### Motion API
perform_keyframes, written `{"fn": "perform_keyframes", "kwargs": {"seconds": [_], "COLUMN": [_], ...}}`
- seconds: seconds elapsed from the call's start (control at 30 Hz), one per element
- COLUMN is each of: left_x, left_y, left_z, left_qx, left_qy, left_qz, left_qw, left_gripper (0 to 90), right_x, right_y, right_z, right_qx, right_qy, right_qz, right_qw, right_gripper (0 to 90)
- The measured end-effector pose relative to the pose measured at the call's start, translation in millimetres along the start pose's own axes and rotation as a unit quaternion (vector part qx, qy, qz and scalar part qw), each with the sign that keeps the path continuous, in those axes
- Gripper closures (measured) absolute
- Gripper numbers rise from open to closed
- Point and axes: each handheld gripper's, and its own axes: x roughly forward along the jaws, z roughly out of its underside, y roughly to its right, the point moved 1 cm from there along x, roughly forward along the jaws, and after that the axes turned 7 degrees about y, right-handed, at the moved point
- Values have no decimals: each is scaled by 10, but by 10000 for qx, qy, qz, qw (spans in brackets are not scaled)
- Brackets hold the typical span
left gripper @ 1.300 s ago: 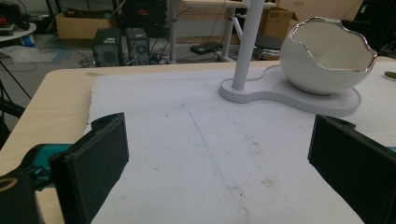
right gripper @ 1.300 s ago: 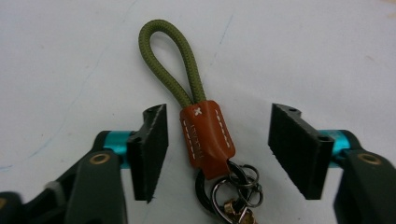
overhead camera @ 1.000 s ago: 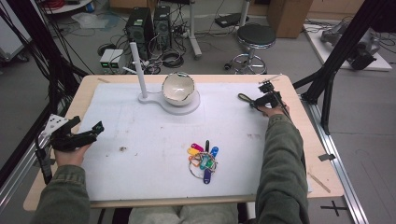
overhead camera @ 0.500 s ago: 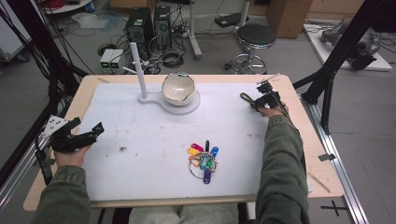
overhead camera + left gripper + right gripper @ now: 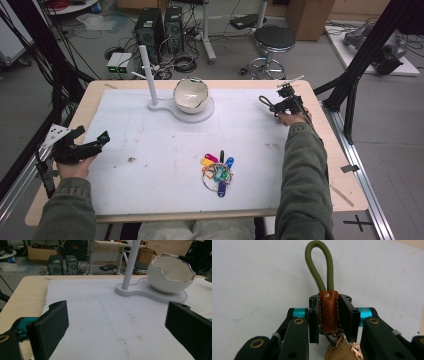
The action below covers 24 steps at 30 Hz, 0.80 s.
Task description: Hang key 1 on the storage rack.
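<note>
My right gripper point(image 5: 328, 315) is shut on a keychain point(image 5: 327, 310) with a brown leather tab and an olive cord loop that sticks out past the jaws. In the high view that gripper point(image 5: 272, 106) hovers at the mat's far right with the cord loop point(image 5: 264, 101) pointing left. My left gripper point(image 5: 102, 138) is open and empty near the mat's left edge, its two jaws wide apart in the left gripper view point(image 5: 117, 325). A white stand with a post point(image 5: 148, 75) and an eggshell-shaped bowl point(image 5: 190, 94) sits at the back centre. A bunch of coloured key tags point(image 5: 216, 170) lies front centre.
A white mat point(image 5: 150, 150) covers most of the wooden table point(image 5: 320, 165). In the left gripper view the bowl point(image 5: 170, 273) and post point(image 5: 131, 263) stand ahead to the right. Computers, cables and a stool sit on the floor beyond.
My right gripper has shifted slightly with the keychain held. The left gripper has stayed in place.
</note>
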Motion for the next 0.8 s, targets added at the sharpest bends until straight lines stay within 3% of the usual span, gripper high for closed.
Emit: {"fn": "perform_keyframes", "kwargs": {"seconds": [0.43,0.8], "left_x": [-8,9], "left_y": [-23,-21], "left_z": [-9,-14], "left_qx": [-55,-75], "left_qy": [70,95], "left_qz": [4,44], "left_qw": [10000,9999], "left_gripper": [56,56], "right_x": [-257,-516], "right_y": [-144,-296], "right_z": [-87,-171], "right_qx": [49,37], "right_qy": [247,619], "right_qz": [-77,-146], "right_qw": [9997,9980], "right_gripper": [711,710]}}
